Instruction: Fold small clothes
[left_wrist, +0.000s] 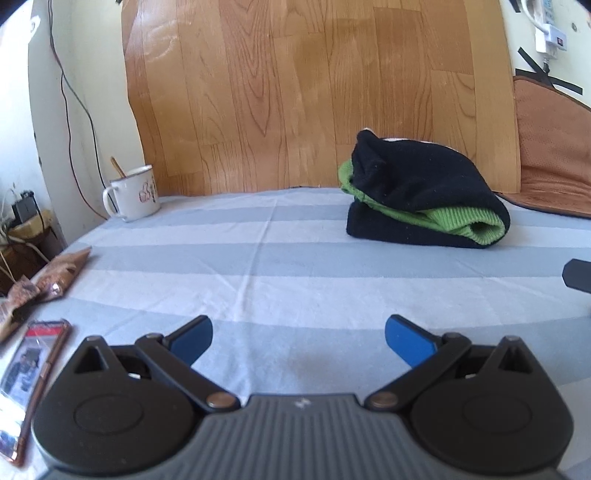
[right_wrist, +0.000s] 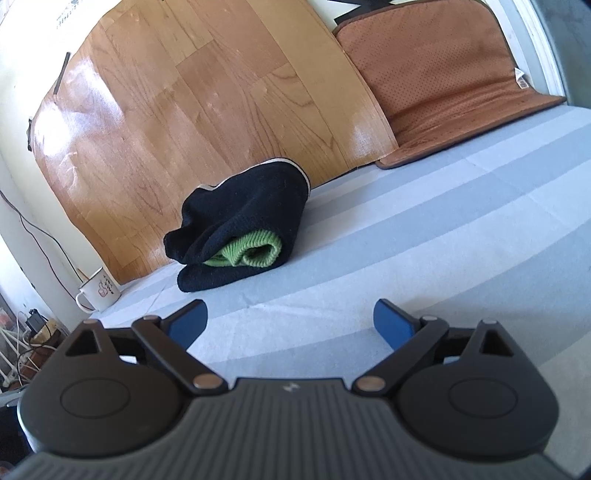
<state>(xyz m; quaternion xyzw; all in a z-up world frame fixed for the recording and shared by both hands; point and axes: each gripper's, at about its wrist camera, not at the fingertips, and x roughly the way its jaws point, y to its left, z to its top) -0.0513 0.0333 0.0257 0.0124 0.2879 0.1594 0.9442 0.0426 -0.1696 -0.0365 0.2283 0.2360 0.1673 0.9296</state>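
A small black garment with green ribbed trim (left_wrist: 417, 192) lies folded in a bundle on the blue-and-white striped cloth (left_wrist: 258, 258), at the back right near the wooden board. The right wrist view shows the same bundle (right_wrist: 240, 225) ahead and left of centre, its green cuff facing me. My left gripper (left_wrist: 298, 339) hovers over the cloth well short of the garment, jaws wide apart and empty. My right gripper (right_wrist: 291, 323) is also open and empty, a short way in front of the bundle. A dark tip (left_wrist: 578, 273) of the right gripper shows at the right edge.
A white enamel mug (left_wrist: 135, 197) with a spoon stands at the back left. Snack packets (left_wrist: 48, 280) and a phone (left_wrist: 33, 373) lie at the left edge. A wood-pattern board (left_wrist: 314, 92) leans behind, and an orange-brown cushion (right_wrist: 443, 74) sits at the back right.
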